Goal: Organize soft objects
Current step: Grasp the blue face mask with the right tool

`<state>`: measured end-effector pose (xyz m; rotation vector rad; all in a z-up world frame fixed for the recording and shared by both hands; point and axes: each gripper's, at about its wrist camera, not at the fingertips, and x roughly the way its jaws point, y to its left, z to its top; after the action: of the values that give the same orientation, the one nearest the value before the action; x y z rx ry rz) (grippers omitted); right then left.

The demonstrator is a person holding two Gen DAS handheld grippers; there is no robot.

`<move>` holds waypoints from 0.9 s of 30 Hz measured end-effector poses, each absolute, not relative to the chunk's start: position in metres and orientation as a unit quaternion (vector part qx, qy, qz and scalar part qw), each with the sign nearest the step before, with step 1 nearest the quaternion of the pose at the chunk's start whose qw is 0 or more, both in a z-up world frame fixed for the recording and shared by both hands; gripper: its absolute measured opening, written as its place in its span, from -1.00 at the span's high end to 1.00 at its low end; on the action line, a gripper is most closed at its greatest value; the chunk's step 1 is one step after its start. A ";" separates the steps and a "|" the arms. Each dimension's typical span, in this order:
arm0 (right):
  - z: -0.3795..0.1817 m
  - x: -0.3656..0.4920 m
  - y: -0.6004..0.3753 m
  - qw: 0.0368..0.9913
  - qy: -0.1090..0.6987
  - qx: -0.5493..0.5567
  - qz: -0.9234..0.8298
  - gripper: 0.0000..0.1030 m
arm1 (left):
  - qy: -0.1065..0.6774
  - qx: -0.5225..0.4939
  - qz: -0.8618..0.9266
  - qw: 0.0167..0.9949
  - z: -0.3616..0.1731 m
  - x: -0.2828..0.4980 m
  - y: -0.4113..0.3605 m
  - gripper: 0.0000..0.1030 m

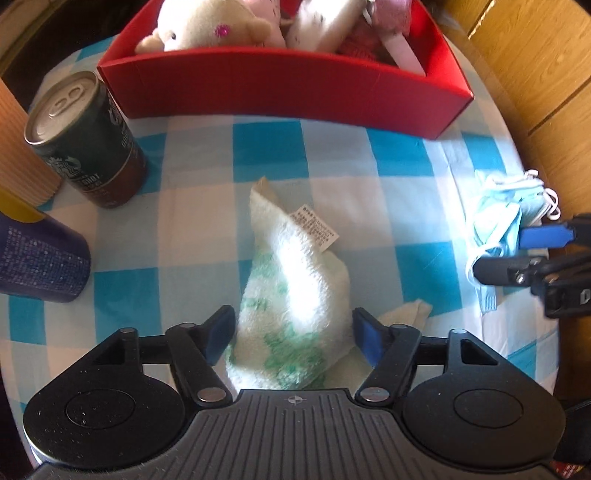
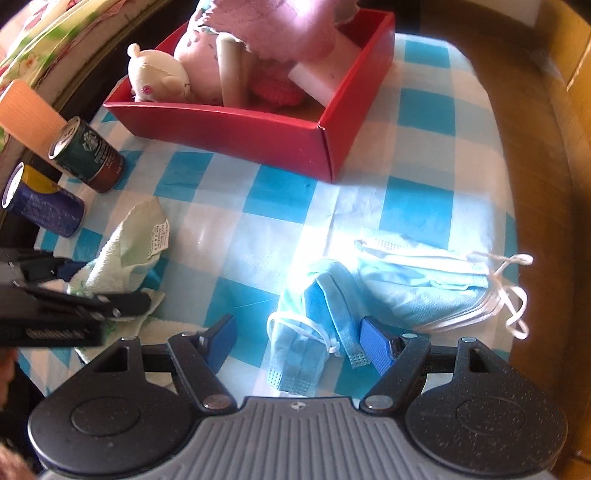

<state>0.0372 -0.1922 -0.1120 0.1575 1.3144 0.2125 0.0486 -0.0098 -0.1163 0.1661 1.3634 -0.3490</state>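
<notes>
A white and green towel (image 1: 295, 280) with a care label lies bunched on the blue checked tablecloth (image 1: 207, 155). My left gripper (image 1: 293, 338) points down over it, open, one pad on each side of the towel and not pressing it. My right gripper (image 2: 299, 343) is also open, straddling a crumpled blue face mask (image 2: 310, 325); a flat stack of masks (image 2: 424, 280) lies just beyond. The red box (image 1: 280, 92) at the back holds plush toys (image 1: 199, 26) and other soft things. Each view shows the other gripper: right gripper (image 1: 517, 253), left gripper (image 2: 107, 284).
A dark green drink can (image 1: 88, 140) stands left of the box, with a blue and yellow can (image 1: 37, 258) and an orange ribbed cup (image 1: 14, 147) beside it. The table edge curves close on the right, with wooden furniture (image 1: 535, 74) beyond it.
</notes>
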 end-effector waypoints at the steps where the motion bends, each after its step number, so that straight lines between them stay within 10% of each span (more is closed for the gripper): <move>1: -0.111 0.038 -0.193 0.783 0.609 0.080 0.100 0.01 | 0.626 0.082 -0.161 0.758 -0.119 0.047 -0.011 -0.34; 8: -0.123 0.044 -0.186 0.778 0.617 0.072 0.094 0.01 | 0.614 0.093 -0.176 0.764 -0.118 0.041 -0.018 0.46; 17: -0.129 0.049 -0.162 0.788 0.609 0.026 0.089 0.02 | 0.614 0.091 -0.177 0.764 -0.119 0.043 -0.018 0.52; 27: -0.123 0.043 -0.158 0.795 0.599 0.001 0.099 0.74 | 0.612 0.081 -0.180 0.766 -0.108 0.042 -0.018 0.52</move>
<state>0.0431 -0.1582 -0.1228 0.0011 1.2872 0.2124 0.0417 -0.0179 -0.1076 0.1760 1.3299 -0.3905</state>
